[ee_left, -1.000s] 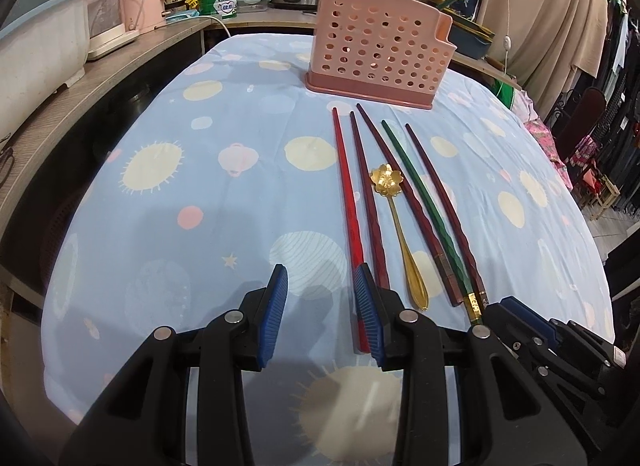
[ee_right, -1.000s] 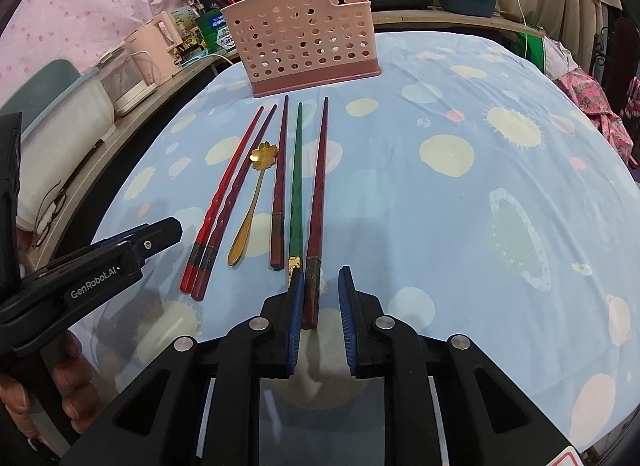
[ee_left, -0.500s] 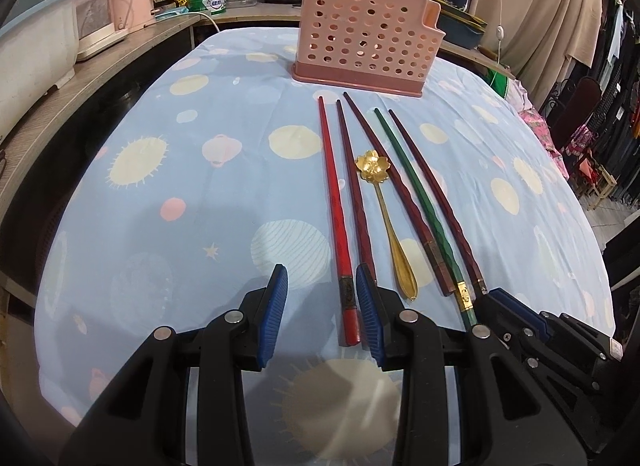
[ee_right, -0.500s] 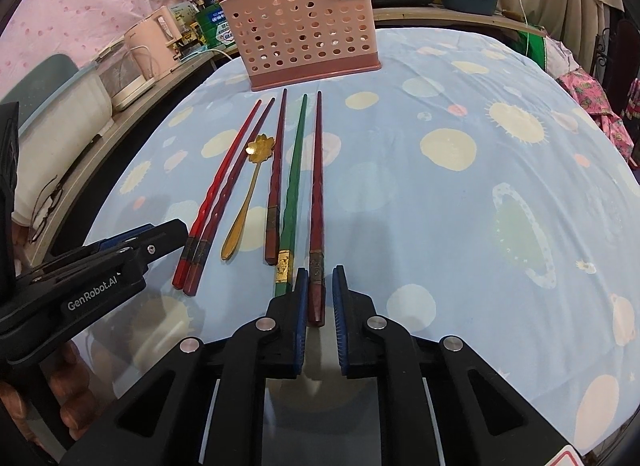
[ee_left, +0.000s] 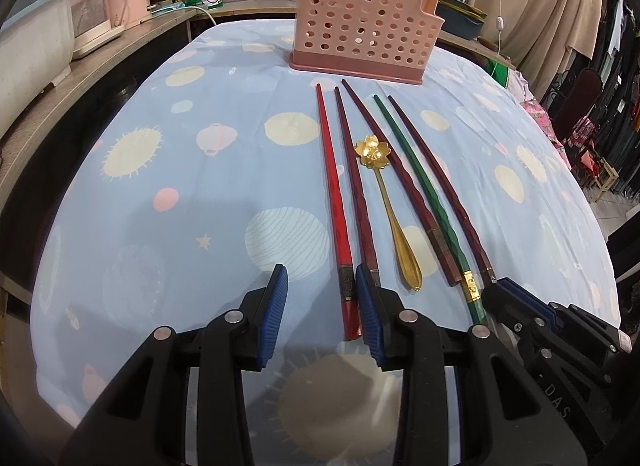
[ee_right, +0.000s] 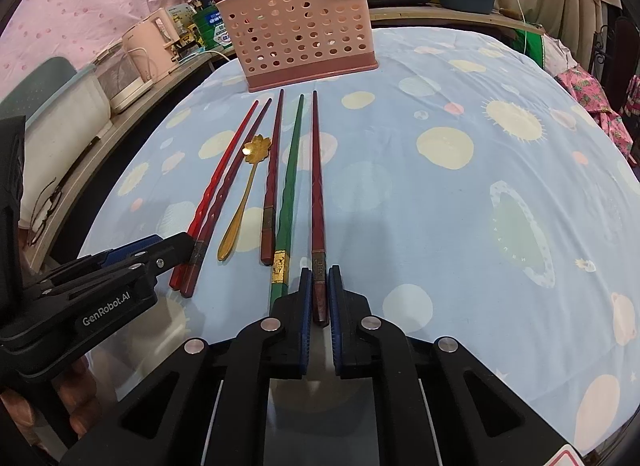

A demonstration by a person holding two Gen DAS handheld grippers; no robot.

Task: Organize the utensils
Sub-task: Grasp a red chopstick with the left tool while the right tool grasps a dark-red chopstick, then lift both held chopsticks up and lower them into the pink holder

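Perforated pink plastic utensil basket [ee_right: 301, 29], upper centre: contents unclear. Right gripper [ee_right: 320, 298] clamped on the dark-red chopstick [ee_right: 317, 169] (butt end). Left gripper [ee_left: 320, 310] half-open, straddling the bright-red chopstick [ee_left: 334, 201], unheld.

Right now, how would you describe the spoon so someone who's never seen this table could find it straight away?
Start at the pink holed basket at the far end of the blue spotted tablecloth. In front of it lies a row of long chopsticks. The spoon lies among them: the only gold piece, shorter, with a flower-shaped bowl.
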